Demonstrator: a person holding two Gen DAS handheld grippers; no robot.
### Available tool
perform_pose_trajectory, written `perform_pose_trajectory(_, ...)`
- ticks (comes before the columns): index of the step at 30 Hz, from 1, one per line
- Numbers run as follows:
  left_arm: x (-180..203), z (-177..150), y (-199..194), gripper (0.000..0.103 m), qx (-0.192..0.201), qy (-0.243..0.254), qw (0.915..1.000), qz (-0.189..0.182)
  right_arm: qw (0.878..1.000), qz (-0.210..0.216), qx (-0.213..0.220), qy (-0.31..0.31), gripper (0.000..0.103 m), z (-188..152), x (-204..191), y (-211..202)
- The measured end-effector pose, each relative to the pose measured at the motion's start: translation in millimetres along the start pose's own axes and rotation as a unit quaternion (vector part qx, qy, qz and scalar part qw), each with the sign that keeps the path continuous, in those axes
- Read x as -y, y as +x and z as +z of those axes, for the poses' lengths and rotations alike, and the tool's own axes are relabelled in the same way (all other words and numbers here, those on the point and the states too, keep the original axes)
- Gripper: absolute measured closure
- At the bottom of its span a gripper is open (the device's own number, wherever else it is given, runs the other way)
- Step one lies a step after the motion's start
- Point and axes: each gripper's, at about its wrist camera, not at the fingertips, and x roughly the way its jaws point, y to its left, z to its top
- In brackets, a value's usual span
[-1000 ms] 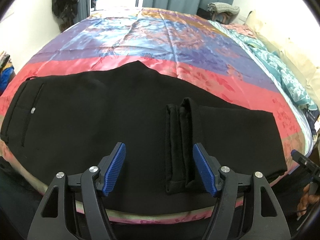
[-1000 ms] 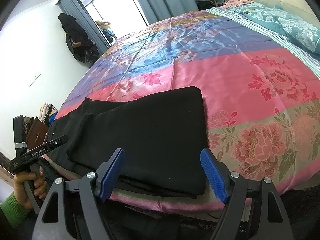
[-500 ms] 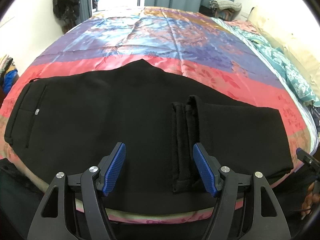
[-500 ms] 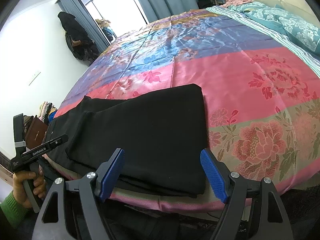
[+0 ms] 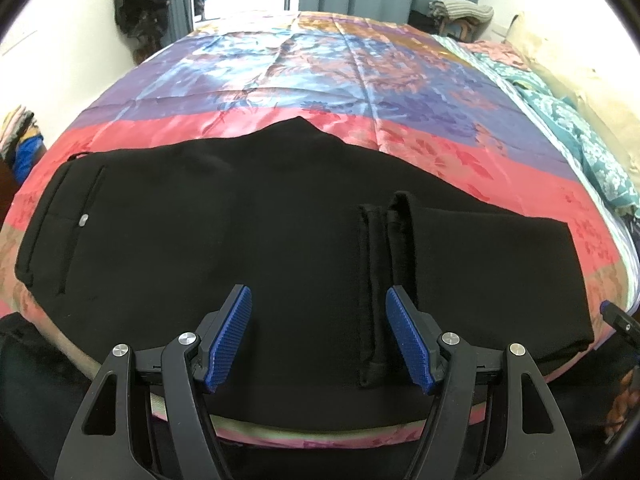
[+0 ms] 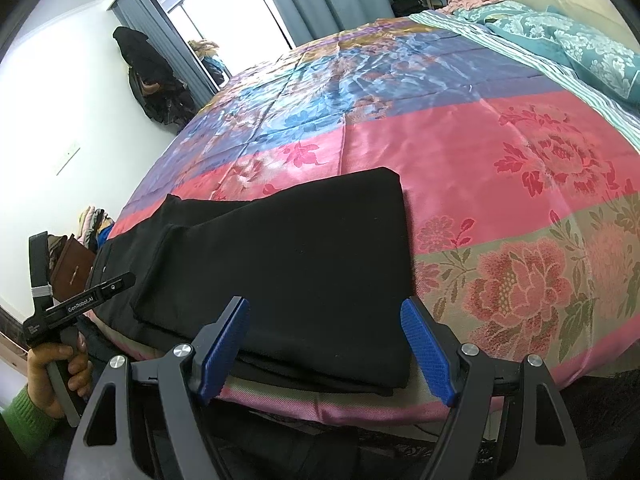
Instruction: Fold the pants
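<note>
Black pants (image 5: 248, 224) lie flat along the near edge of the bed, waistband and back pocket at the left, legs folded back so the hems (image 5: 374, 288) rest across the middle. The same pants (image 6: 296, 256) fill the lower centre of the right wrist view, folded end to the right. My left gripper (image 5: 318, 336) hovers open just above the cloth near the bed's edge, the hems beside its right finger. My right gripper (image 6: 324, 350) hangs open over the folded end, nothing between its blue pads. At the left of the right wrist view a hand holds the left gripper's handle (image 6: 60, 316).
The bed carries a glossy floral cover (image 5: 312, 80) in pink, purple and blue bands, stretching far beyond the pants. Teal bedding and pillows (image 6: 568, 44) lie at the far right. Dark clothes hang on the wall by the doorway (image 6: 148, 76). A pile of clothes (image 5: 20, 136) sits at the left.
The left wrist view has tipped slightly, so the pants sit a little lower in it. Both grippers stay open and in place; the pants have not moved.
</note>
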Motion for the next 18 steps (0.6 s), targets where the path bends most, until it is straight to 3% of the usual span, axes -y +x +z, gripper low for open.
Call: perform_pose_trajectory(18, -8.1, 0.2, 2.4, 0.031, -0.006, -0.009, 0.9998, 0.017, 1.000, -0.002, -0.001, 0.002, 0.025, -0.7, -0.4, 0.5)
